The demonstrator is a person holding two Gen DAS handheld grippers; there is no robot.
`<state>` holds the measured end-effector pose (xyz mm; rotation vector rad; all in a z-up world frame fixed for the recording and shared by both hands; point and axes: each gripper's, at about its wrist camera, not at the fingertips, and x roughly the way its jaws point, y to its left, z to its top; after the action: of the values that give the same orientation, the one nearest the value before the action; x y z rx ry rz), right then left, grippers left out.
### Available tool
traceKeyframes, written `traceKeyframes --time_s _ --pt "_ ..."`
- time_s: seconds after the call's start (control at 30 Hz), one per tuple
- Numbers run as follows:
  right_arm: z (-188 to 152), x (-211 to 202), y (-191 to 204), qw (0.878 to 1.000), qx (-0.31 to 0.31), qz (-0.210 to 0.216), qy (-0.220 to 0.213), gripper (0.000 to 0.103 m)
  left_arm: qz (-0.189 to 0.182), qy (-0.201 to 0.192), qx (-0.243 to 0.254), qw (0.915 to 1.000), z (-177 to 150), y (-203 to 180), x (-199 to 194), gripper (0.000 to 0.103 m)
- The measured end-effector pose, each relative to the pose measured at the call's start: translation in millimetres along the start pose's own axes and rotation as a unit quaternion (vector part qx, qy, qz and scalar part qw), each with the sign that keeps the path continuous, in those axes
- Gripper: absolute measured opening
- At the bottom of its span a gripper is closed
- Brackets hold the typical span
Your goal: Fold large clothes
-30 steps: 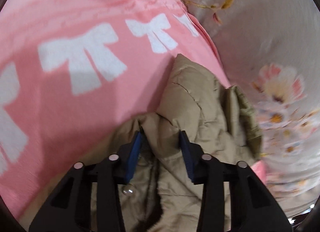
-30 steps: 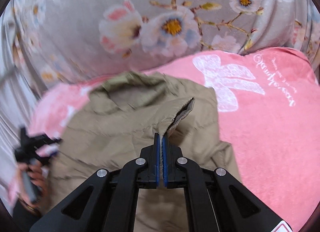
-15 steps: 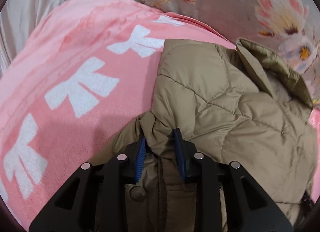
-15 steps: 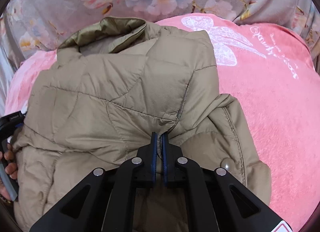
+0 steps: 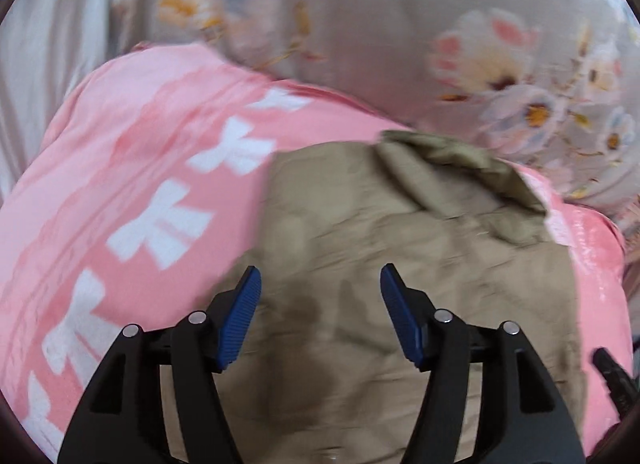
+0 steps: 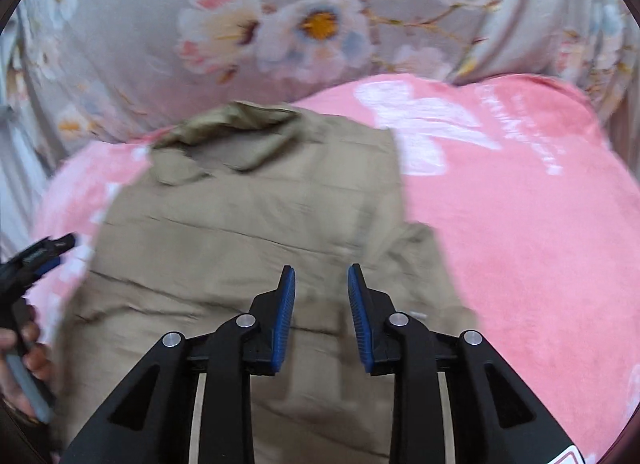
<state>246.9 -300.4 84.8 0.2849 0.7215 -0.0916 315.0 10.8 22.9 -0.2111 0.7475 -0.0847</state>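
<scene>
A khaki quilted jacket [image 5: 400, 248] lies spread on a pink blanket with white bows [image 5: 132, 191]; its collar points to the far side. It also shows in the right wrist view [image 6: 248, 232]. My left gripper [image 5: 320, 284] is open and empty, just above the jacket's left part. My right gripper [image 6: 321, 284] is open and empty above the jacket's right part. The left gripper also shows at the left edge of the right wrist view [image 6: 36, 256], held by a hand.
The pink blanket [image 6: 520, 223] lies on a grey bedsheet with a flower print [image 6: 320, 23]. The sheet rises behind the jacket's collar in the left wrist view [image 5: 440, 43]. A tip of the right gripper shows at the right edge [image 5: 612, 368].
Both grippers were shut on the jacket's folds and have let go; their jaws stand open now. The jacket has dropped flat on the blanket and both grippers have drawn back a little.
</scene>
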Motion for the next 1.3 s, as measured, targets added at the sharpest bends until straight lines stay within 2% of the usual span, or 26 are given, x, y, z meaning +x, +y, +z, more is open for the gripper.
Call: traceKeyframes --time_s 0.07,0.17,0.27,0.33,0.43,0.57,0.7,1.3 --pt "7.4 16.4 16.2 1.0 -0.011 0.003 0.004 0.024 -0.017 0.026 0.003 0.9995 6.9 -21.5 10.6 0.06" --pt "4.7 46.5 30.7 0.999 -0.027 -0.007 0.03 0.024 0.017 0.052 0.031 0.998 1.4 -44.0 39.3 0.06" --pt "-10.0 67.5 29.4 0.998 -0.035 -0.022 0.049 0.023 0.033 0.075 0.036 0.996 -18.5 -44.9 63.2 0.061" --pt "-19.2 72.8 26.3 0.998 -0.038 -0.019 0.046 0.02 0.034 0.05 0.05 0.9969 -31.6 -43.1 65.1 0.062" --pt "-25.2 76.1 23.8 0.998 -0.034 -0.013 0.042 0.02 0.053 0.033 0.078 0.995 -43.7 -48.4 68.7 0.063" --pt "-29.3 80.7 34.4 0.997 -0.061 -0.046 0.032 0.02 0.067 0.022 0.087 0.9937 -50.3 -52.8 70.3 0.063" --pt "-30.8 82.3 39.5 0.994 -0.077 -0.065 0.03 0.02 0.076 0.02 0.093 0.9925 -51.8 -54.3 71.4 0.063" --pt "-31.7 81.9 39.7 0.995 -0.074 -0.064 0.03 0.021 0.085 0.018 0.1 0.9912 -52.9 -58.4 73.6 0.064"
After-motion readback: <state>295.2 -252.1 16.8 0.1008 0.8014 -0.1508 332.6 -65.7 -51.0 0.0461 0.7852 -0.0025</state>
